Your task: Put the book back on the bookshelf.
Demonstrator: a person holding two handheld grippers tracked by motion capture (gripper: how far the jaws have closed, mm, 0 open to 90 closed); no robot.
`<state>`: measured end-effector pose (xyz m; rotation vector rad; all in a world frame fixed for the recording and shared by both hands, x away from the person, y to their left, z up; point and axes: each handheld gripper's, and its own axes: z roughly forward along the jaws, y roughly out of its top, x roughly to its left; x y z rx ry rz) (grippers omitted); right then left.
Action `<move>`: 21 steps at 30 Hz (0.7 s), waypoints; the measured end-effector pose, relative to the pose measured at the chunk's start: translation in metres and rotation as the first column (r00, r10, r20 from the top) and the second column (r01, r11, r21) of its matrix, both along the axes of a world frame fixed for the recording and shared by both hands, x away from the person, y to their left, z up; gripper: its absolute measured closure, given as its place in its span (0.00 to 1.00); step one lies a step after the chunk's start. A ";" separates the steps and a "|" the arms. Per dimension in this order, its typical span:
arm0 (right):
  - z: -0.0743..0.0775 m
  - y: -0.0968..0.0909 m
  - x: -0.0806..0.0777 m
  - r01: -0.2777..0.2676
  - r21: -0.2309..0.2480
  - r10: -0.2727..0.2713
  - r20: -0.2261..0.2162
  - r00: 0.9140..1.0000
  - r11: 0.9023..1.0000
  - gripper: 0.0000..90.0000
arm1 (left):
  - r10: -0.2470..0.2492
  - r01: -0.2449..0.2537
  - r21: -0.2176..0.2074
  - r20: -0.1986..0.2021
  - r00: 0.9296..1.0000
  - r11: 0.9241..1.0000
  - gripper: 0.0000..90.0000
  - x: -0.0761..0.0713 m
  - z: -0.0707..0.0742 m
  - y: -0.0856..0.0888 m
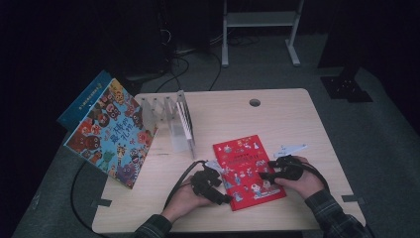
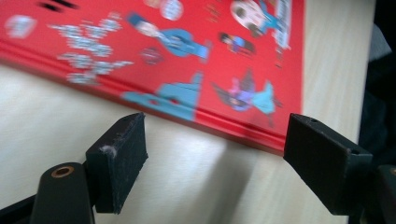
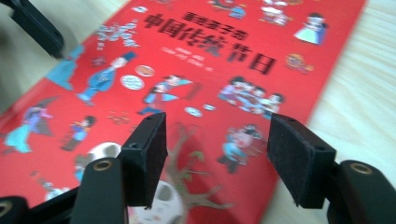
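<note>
- The red book (image 1: 249,170) lies flat on the table (image 1: 277,119), cover up, at about six o'clock of the tabletop, right in front of me and between my two hands.
- Its long axis runs from roughly eleven o'clock to five o'clock in the high view, so the spine edge faces my left side and the open edge my right.
- My left gripper (image 1: 214,184) sits at the book's eight o'clock, just beside its near left edge; in the left gripper view my two pads (image 2: 122,161) stand spread with only bare table between them, and the book's edge lies just ahead at twelve o'clock, untouched.
- My right gripper (image 1: 275,171) is at the book's three o'clock, hovering over the right part of the cover; its pads (image 3: 299,156) are apart with nothing pinched, the printed cover showing between them.
- Both hands are about equally near; I judge the left better placed for the edge, since its jaws already face it.
- The rack (image 1: 171,121) and the big picture book (image 1: 110,131) leaning at ten o'clock stand well apart from my fingers.
</note>
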<state>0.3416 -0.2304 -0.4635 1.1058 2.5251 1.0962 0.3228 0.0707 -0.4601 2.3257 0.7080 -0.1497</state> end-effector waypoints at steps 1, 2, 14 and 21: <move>0.000 -0.002 0.002 0.007 0.002 -0.007 -0.004 1.000 1.000 0.42 | 0.016 -0.016 -0.004 0.011 1.000 1.000 0.22 0.002 0.000 0.002; 0.001 -0.005 0.005 0.019 0.002 -0.019 -0.010 1.000 1.000 0.43 | 0.026 -0.026 -0.007 0.020 0.999 1.000 0.22 0.003 0.000 0.003; 0.000 -0.017 0.031 0.070 0.040 -0.065 -0.113 0.992 0.997 0.57 | 0.109 -0.112 0.040 0.067 0.992 0.993 0.22 0.025 -0.003 -0.002; -0.003 -0.019 0.041 0.076 0.060 -0.062 -0.213 0.975 0.995 0.62 | 0.095 -0.099 0.051 0.079 0.992 0.994 0.21 0.026 -0.003 -0.005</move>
